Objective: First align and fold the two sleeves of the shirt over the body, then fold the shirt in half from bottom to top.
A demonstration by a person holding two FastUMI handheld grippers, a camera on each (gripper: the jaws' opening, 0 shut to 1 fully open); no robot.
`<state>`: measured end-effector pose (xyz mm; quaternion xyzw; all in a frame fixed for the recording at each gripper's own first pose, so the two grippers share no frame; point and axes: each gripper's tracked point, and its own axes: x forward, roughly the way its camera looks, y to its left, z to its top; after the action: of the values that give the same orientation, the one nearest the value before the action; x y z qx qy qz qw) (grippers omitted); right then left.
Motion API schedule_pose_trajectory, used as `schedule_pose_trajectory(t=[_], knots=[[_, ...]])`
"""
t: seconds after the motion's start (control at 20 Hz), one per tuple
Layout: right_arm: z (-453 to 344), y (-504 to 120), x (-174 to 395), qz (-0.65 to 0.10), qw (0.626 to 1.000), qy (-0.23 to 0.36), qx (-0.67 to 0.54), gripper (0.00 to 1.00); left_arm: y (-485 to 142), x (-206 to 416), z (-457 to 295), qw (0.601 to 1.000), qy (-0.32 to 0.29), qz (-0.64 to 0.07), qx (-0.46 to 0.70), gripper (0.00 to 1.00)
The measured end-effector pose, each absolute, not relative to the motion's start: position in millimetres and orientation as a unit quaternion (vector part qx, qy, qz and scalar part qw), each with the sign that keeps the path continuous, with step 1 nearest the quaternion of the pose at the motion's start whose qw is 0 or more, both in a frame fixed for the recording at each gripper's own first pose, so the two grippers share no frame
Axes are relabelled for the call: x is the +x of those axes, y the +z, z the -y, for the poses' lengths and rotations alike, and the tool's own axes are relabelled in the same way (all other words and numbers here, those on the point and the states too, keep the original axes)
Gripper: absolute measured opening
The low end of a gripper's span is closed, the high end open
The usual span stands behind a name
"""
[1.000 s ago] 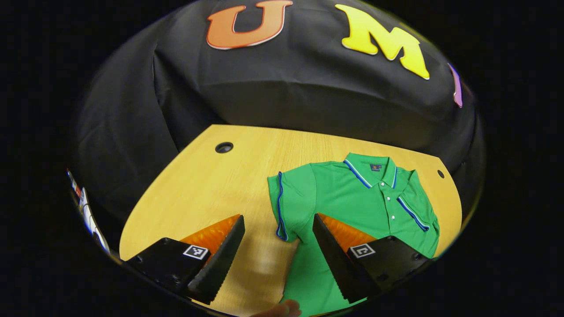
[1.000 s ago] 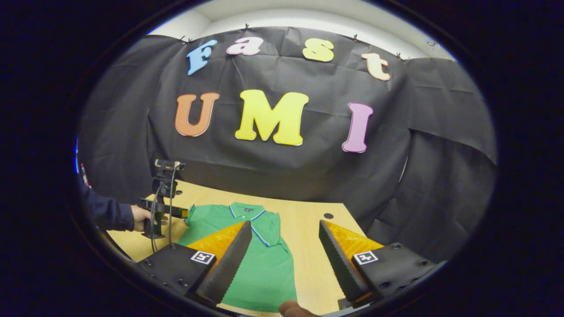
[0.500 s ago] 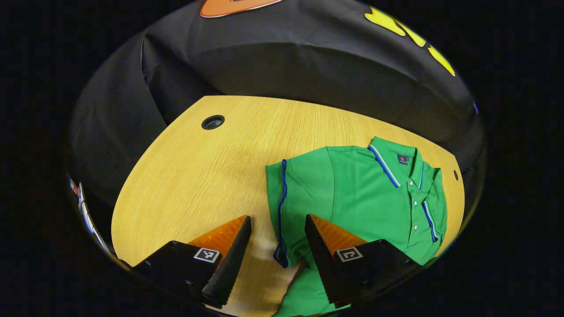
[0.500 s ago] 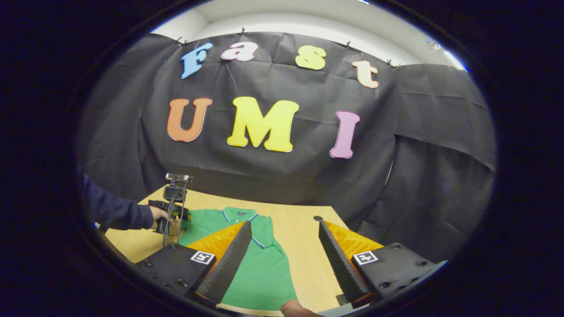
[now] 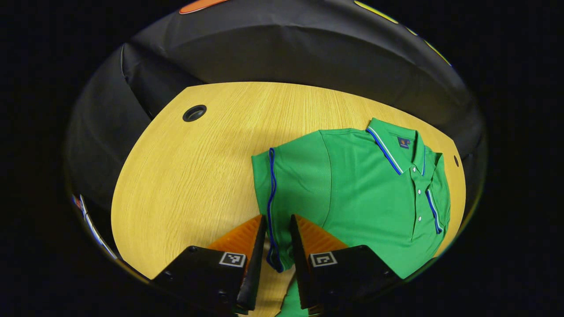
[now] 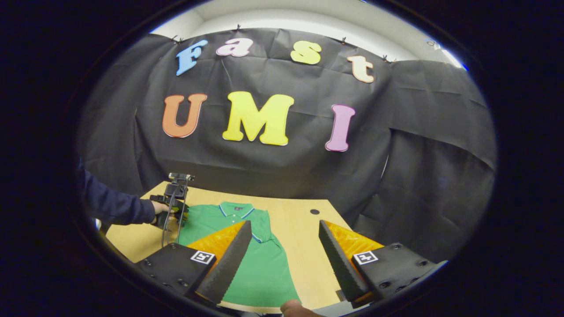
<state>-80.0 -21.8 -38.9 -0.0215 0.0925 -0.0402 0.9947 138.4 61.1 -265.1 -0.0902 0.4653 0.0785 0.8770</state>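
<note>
A green polo shirt [image 5: 365,189] with blue trim lies face up on the wooden table [image 5: 198,167], collar toward the far side. In the left gripper view, my left gripper [image 5: 277,222] is closed down on the blue-edged hem of the near sleeve [image 5: 286,176], one finger on each side of it. The other sleeve [image 5: 434,207] lies folded over the body. In the right gripper view, my right gripper [image 6: 284,226] hangs open over the shirt [image 6: 260,268] and table, holding nothing. The left gripper [image 6: 172,211] shows at the shirt's far left, held by a hand.
Round cable holes [image 5: 194,113] [image 6: 314,211] sit in the table's far corners. Black cloth closes in the back and sides. A dark-sleeved arm [image 6: 114,207] reaches in from the left. A fingertip [image 6: 293,308] shows at the bottom edge.
My left gripper moved forward over the sleeve and its fingers closed from wide open to a narrow grip on the hem. The right gripper stayed open, almost still.
</note>
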Motion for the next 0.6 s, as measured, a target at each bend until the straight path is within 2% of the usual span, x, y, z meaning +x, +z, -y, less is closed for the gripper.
schedule_pose_trajectory(t=[0.1,0.15,0.2,0.25,0.35,0.4,0.45,0.5,0.6], knots=[[28,-40,-81,-0.093,0.994,-0.049,-0.013,0.94,-265,140,-61,0.877,0.071,-0.467,-0.082,0.35],[31,-40,-81,-0.095,0.994,-0.053,-0.009,0.98,-265,141,-61,0.879,0.066,-0.467,-0.078,0.31],[34,-42,-81,-0.097,0.994,-0.058,-0.006,0.94,-264,142,-61,0.879,0.061,-0.467,-0.073,0.28],[37,-43,-82,-0.100,0.993,-0.061,-0.003,0.98,-263,144,-61,0.879,0.055,-0.468,-0.067,0.20],[42,-49,-85,-0.106,0.992,-0.067,-0.001,0.94,-264,147,-59,0.880,0.048,-0.470,-0.056,0.07],[43,-52,-84,-0.108,0.992,-0.067,0.000,0.98,-263,148,-59,0.880,0.046,-0.470,-0.052,0.06],[44,-52,-84,-0.110,0.992,-0.068,0.000,0.94,-262,148,-58,0.880,0.045,-0.470,-0.049,0.05],[46,-53,-83,-0.110,0.992,-0.069,0.000,0.98,-260,148,-58,0.880,0.045,-0.471,-0.044,0.04],[48,-53,-80,-0.109,0.992,-0.068,-0.001,0.98,-247,152,-54,0.887,0.037,-0.460,-0.026,0.04]])
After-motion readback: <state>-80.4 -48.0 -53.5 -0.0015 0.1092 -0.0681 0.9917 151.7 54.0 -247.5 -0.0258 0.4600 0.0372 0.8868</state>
